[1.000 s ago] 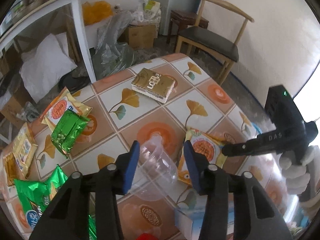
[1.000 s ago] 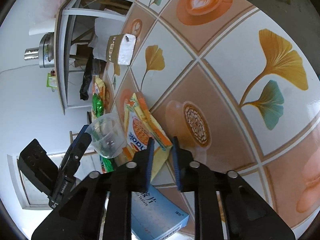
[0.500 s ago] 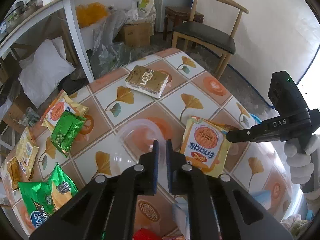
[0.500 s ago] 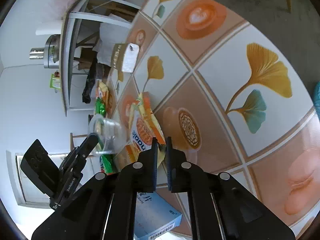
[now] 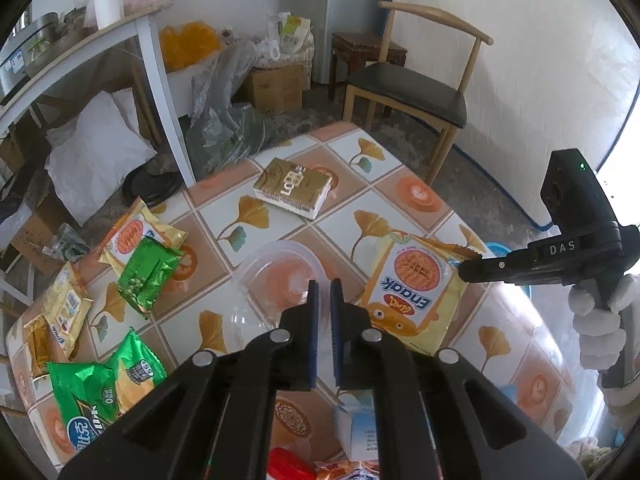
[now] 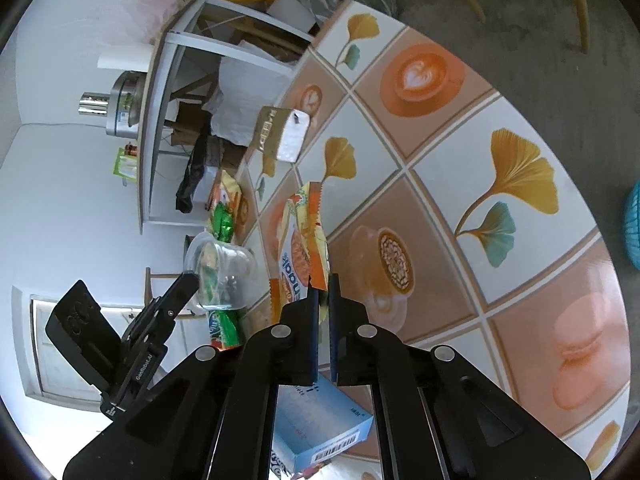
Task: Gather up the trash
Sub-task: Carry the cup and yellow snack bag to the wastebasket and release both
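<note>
My left gripper (image 5: 324, 294) pinches the clear cup's (image 5: 280, 276) thin rim and my right gripper (image 6: 323, 294) the snack packet's (image 6: 302, 248) edge at twelve o'clock; either may slip.

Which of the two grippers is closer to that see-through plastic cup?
Left. The left gripper has its fingers shut on the clear plastic cup. The right gripper sits beside it, pinching the yellow snack packet.
</note>
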`<state>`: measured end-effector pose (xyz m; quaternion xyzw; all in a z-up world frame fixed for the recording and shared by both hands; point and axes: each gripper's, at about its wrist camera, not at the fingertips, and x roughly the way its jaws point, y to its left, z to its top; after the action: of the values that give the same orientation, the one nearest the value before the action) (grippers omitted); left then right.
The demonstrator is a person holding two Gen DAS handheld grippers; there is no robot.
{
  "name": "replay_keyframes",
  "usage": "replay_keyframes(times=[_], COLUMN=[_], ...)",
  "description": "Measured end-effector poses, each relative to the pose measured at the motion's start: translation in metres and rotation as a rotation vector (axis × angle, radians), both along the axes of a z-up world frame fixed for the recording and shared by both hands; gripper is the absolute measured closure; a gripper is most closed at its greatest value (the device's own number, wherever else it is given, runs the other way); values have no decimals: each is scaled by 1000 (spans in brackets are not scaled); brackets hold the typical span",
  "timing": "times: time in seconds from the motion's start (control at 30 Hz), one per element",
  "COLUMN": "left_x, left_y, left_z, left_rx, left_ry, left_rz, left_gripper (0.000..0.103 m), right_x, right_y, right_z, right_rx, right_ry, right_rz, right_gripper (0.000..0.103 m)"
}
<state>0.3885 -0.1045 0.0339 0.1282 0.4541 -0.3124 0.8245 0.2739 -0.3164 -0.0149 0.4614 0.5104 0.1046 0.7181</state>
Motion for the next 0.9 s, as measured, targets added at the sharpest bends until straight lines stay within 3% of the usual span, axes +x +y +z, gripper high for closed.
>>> replay_keyframes(times=[0.5,0.73,0.9], left_x=[-55,-101,-138], left_y=[-26,-85,-152], left_z=[67,92,90], left_rx=[-101,-170,-193], left_ry=[-81,-71,-34], left_rz=[-50,-150,-265], left_gripper=[98,98,98], right_x=[-60,-124,-180], right_y=[-44,-90,-137], right_z=[48,65,60], right_rx=[-7,-36,-52], right_ry=[-122,-170,-164], right_rz=[-88,-185,-306], right_gripper=[100,101,100])
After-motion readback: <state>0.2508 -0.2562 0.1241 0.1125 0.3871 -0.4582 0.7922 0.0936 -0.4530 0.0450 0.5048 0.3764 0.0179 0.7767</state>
